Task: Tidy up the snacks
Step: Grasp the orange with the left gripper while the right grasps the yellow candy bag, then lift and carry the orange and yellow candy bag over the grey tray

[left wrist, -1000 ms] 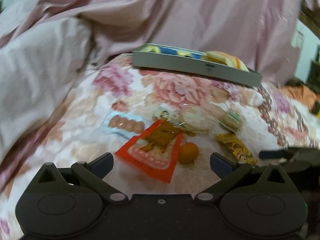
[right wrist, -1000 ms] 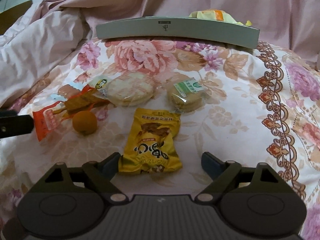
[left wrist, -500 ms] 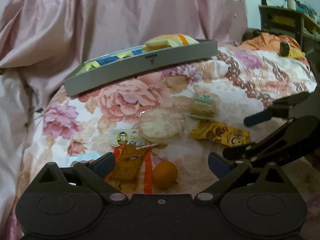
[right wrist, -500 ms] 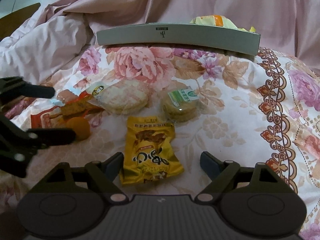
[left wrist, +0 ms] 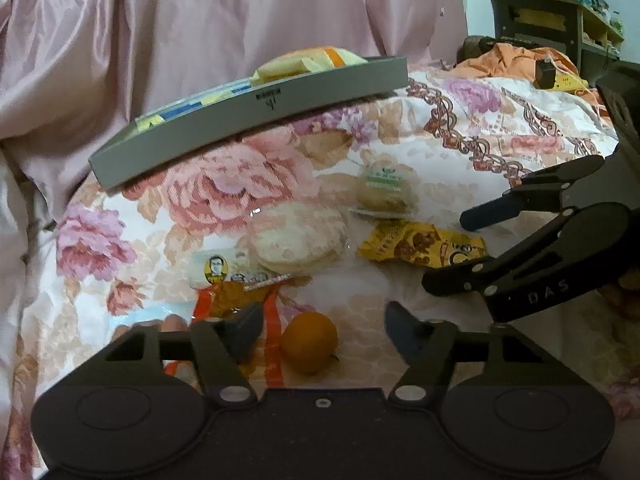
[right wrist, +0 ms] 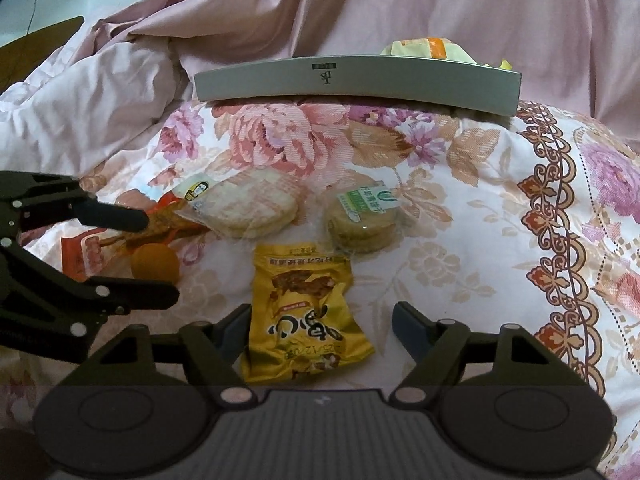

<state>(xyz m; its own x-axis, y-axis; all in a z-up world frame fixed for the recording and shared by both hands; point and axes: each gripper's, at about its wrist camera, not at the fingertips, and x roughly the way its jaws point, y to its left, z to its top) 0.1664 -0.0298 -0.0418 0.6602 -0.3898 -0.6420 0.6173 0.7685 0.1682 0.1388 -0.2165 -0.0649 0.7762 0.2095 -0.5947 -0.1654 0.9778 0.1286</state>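
Observation:
A small orange [left wrist: 309,342] lies on the flowered bedspread between the fingers of my left gripper [left wrist: 323,330]. Its jaws are closing, and a gap still shows on each side of the fruit. In the right wrist view the left gripper [right wrist: 158,258] straddles the orange [right wrist: 155,264] from the left. My right gripper [right wrist: 320,330] has a yellow snack packet [right wrist: 308,316] between its fingers. Those jaws are closing too, with the right pad clear of the packet. A grey tray [left wrist: 256,116] [right wrist: 360,80] at the back holds yellow packets.
A round rice-cracker pack [right wrist: 252,210], a green-labelled biscuit pack [right wrist: 362,220] and a red-orange packet [right wrist: 92,252] lie between the grippers and the tray. Pink bedding is heaped left and behind. The right gripper [left wrist: 446,252] reaches in beside the left one.
The left gripper rolled level, came closer to the orange and narrowed its jaws around it. The right gripper's jaws narrowed slightly around the yellow packet.

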